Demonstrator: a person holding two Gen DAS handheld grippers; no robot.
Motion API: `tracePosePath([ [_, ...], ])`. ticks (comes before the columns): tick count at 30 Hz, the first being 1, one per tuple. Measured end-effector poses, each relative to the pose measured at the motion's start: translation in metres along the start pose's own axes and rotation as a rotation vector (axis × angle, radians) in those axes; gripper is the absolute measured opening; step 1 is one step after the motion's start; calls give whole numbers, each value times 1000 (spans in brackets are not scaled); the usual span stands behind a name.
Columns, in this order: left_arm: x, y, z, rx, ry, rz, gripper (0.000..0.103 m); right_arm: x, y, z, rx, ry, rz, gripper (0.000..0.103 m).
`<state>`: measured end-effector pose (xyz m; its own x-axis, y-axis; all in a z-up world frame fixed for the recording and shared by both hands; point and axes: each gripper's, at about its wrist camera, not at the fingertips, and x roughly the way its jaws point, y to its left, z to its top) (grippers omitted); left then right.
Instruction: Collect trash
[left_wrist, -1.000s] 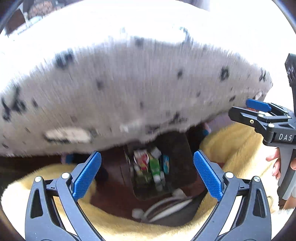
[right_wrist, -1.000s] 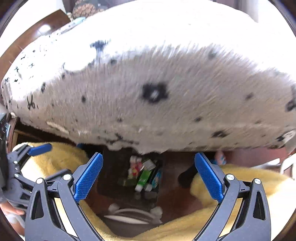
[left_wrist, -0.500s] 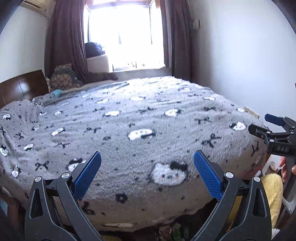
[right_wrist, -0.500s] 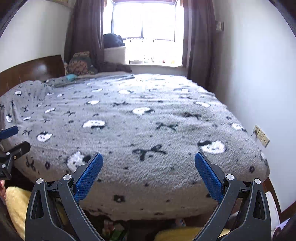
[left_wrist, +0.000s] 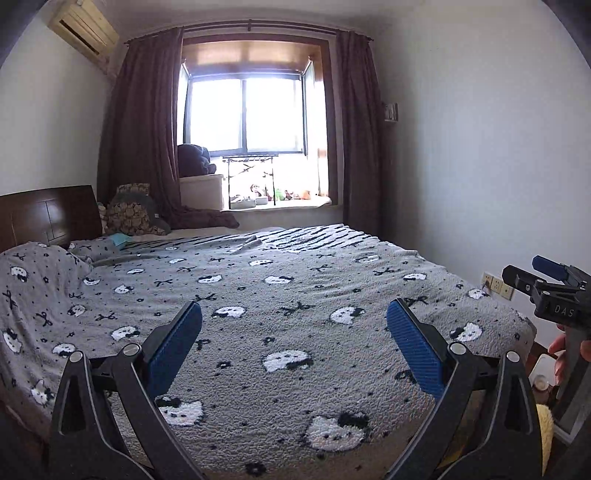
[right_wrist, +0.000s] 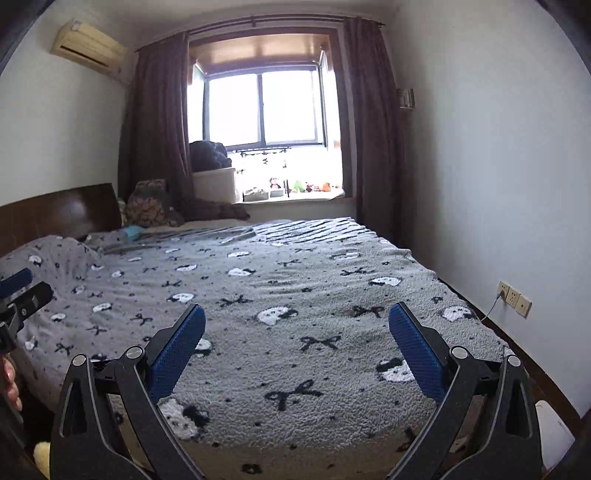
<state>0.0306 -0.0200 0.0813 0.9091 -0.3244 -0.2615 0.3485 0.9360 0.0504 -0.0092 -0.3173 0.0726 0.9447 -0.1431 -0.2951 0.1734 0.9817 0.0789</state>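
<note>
No trash shows in either view now; both cameras look level across a bed covered by a grey blanket (left_wrist: 295, 295) with cat faces and bows. My left gripper (left_wrist: 295, 332) hangs open over the foot of the bed, nothing between its blue pads. My right gripper (right_wrist: 297, 334) is open and empty too, beside it on the right. In the left wrist view the right gripper (left_wrist: 532, 275) pokes in at the right edge, held by a hand (left_wrist: 561, 354). In the right wrist view the left gripper (right_wrist: 26, 290) shows at the left edge.
A dark wooden headboard (left_wrist: 48, 214) and pillows (left_wrist: 133, 214) lie at the far left. A curtained window (left_wrist: 255, 110) with a cluttered sill is at the back. A white wall with sockets (right_wrist: 515, 299) runs along the right. A yellow fluffy rug (left_wrist: 545, 424) peeks out below the bed's corner.
Both cameras have tilted up from the floor under the bed's foot, where cartons and bottles lay on a dark floor, to a level view over the bed. Both grippers stayed open.
</note>
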Motion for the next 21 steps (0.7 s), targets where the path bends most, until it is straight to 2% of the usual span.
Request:
tracePosePath([
  [9,7,5,-2,-11,12,22,95,-1,12,8,-26,-16,-54,100],
  [21,8,6,-4,-9,14,31,95,2,16,7,-30,-5,-54,100],
])
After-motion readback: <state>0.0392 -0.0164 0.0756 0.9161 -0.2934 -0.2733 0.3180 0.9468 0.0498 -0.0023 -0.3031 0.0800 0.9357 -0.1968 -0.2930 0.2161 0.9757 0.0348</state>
